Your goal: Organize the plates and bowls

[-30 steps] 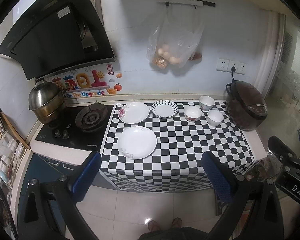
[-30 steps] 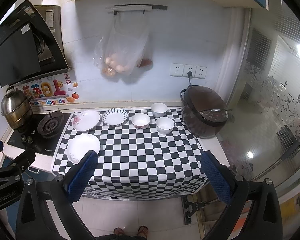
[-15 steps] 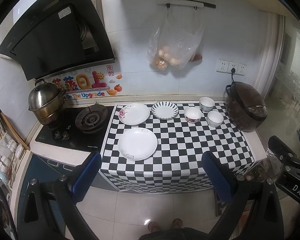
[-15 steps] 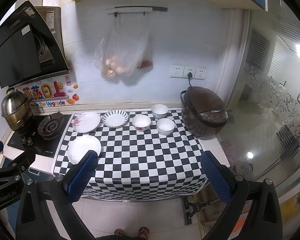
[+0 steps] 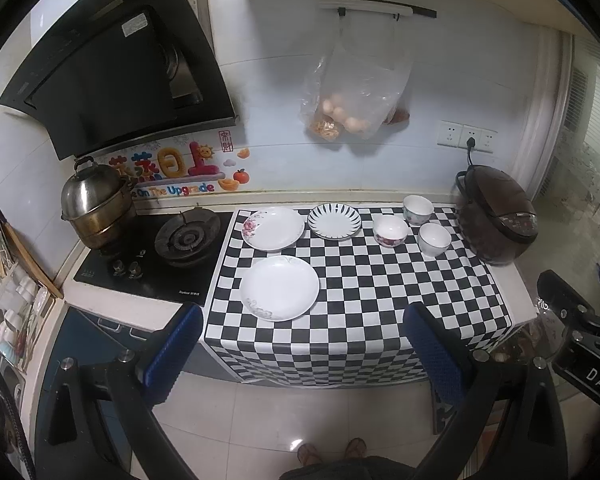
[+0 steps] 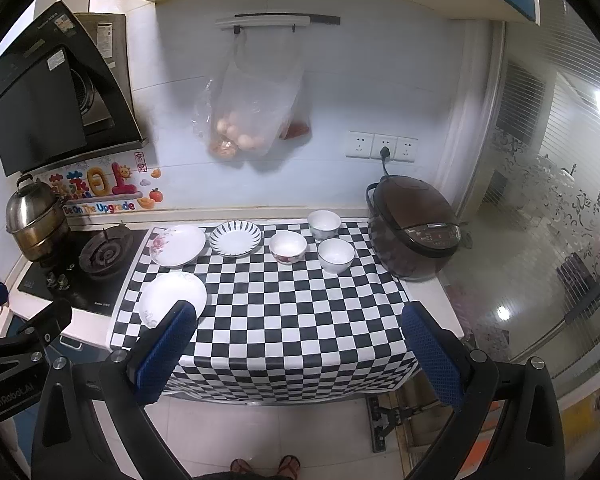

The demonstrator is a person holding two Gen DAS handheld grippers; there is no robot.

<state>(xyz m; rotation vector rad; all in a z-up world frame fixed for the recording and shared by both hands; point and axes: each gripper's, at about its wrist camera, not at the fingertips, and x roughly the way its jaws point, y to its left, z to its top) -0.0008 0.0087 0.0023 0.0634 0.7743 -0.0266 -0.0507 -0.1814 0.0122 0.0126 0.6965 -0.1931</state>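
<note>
Brown rice cooker (image 5: 496, 216) right, steel pot (image 5: 94, 208) on stove (image 5: 156, 252), hanging bag of eggs (image 5: 352, 96)

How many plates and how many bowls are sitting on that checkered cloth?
Plates: 3 – plain white plate, rose plate, striped plate.
Bowls: 3 – flowered bowl, back bowl, front bowl.
Total: 6 dishes, none stacked.

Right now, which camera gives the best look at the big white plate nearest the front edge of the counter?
The left wrist view: the big white plate lies whole and unobstructed on the checkered cloth. In the right wrist view the same plate sits far left, its near edge hidden behind a blue finger pad.
</note>
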